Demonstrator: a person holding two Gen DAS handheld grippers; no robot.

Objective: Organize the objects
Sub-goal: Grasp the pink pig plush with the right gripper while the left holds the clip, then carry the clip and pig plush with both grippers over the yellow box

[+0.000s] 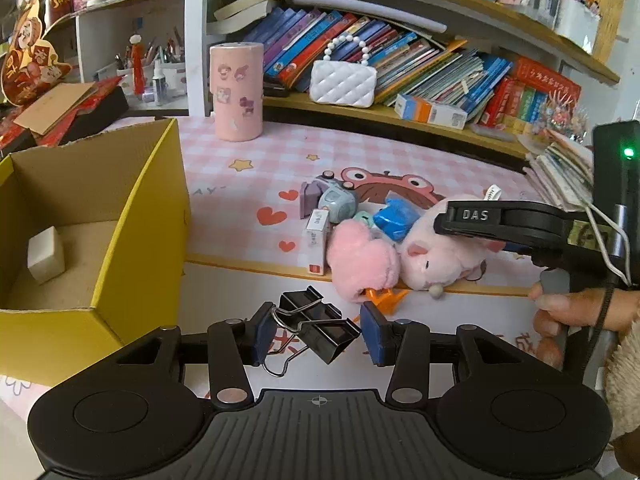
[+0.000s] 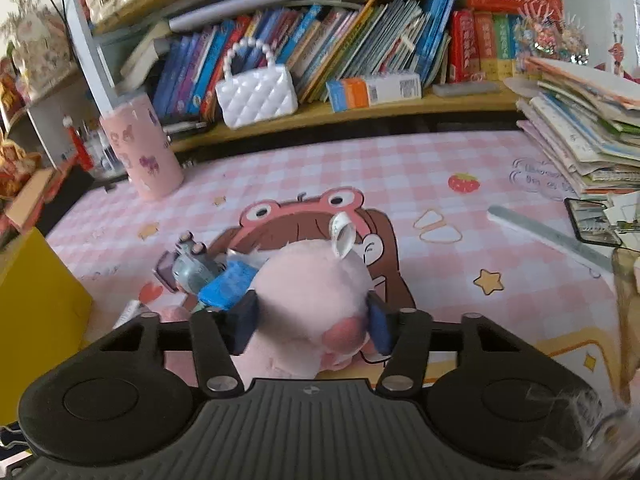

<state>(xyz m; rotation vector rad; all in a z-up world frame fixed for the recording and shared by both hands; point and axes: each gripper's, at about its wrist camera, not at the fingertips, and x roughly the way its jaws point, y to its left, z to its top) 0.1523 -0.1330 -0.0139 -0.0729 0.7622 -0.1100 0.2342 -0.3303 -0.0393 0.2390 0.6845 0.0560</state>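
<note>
Left wrist: my left gripper is sitting released around the binder clips, beside the yellow box; closing comes next.

Right wrist: my right gripper is straddling the pink plush on the surface; grip unclear, probably lifting next.

A child's study corner in a home. Picture books are leaning in rows along wooden shelves across the upper frame; a pink checked cartoon desk mat is covering the desk at centre; a white toy handbag and pen pots are sitting at upper left.
</note>
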